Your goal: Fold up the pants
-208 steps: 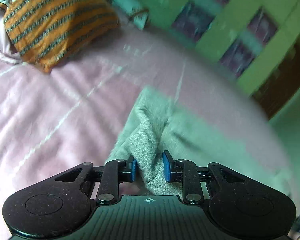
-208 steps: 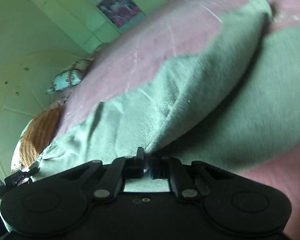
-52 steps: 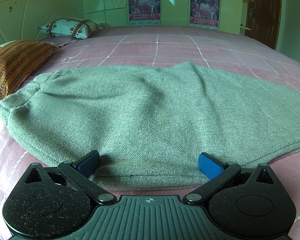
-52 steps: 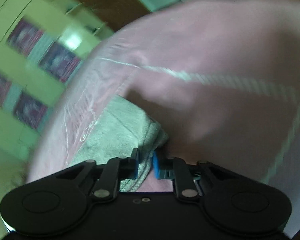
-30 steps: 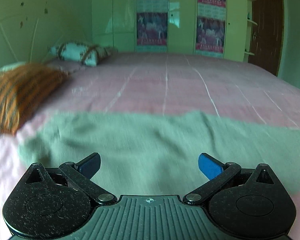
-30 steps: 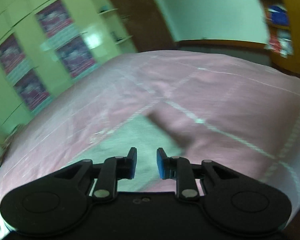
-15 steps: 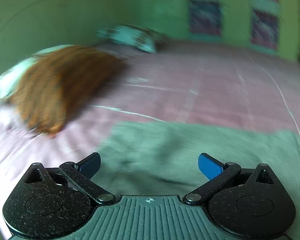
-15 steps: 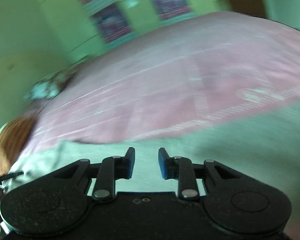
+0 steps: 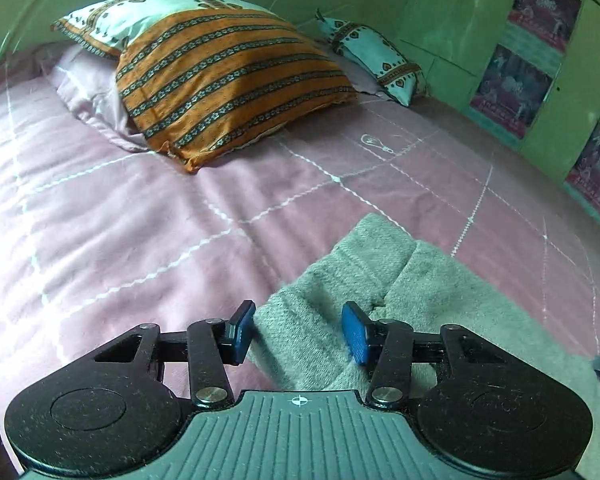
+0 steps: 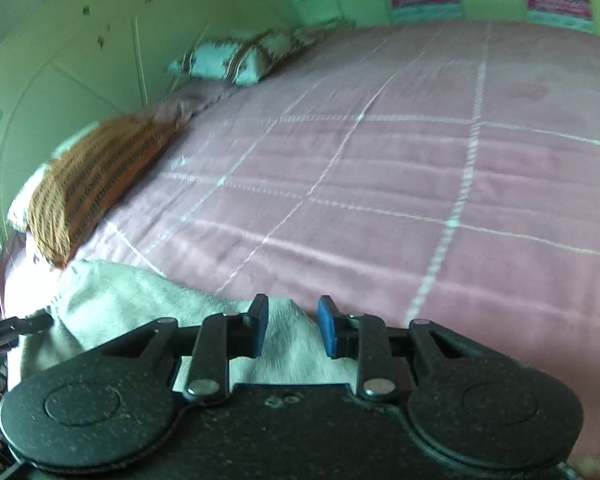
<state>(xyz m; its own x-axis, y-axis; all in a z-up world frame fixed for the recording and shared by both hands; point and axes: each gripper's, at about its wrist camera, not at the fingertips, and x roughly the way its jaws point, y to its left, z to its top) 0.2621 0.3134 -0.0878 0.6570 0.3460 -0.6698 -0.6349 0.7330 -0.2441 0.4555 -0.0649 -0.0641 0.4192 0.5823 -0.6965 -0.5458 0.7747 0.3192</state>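
Observation:
The grey knit pants (image 9: 440,292) lie folded lengthwise on the pink quilt (image 9: 140,216). My left gripper (image 9: 298,332) hangs low over their near-left end, pointing down at it. Its jaws are closing with that corner of cloth between the blue pads (image 9: 356,338), which still stand apart from it. In the right wrist view the pants (image 10: 132,300) show only as a pale strip along the bottom left. My right gripper (image 10: 292,326) sits over their far edge. Its jaws are opening a little, a hump of cloth lies between them, and the fingertips (image 10: 327,328) do not pinch it.
An orange striped pillow (image 9: 228,80) and a small white patterned pillow (image 9: 376,60) lie at the head of the bed, against the green headboard (image 10: 60,92). Green wardrobe doors with posters (image 9: 512,92) stand beyond the bed. The quilt spreads wide behind the pants.
The left jaws have narrowed from wide open, and that gripper has swung left to the pants' end. The right gripper has swept across the bed to the pants' edge.

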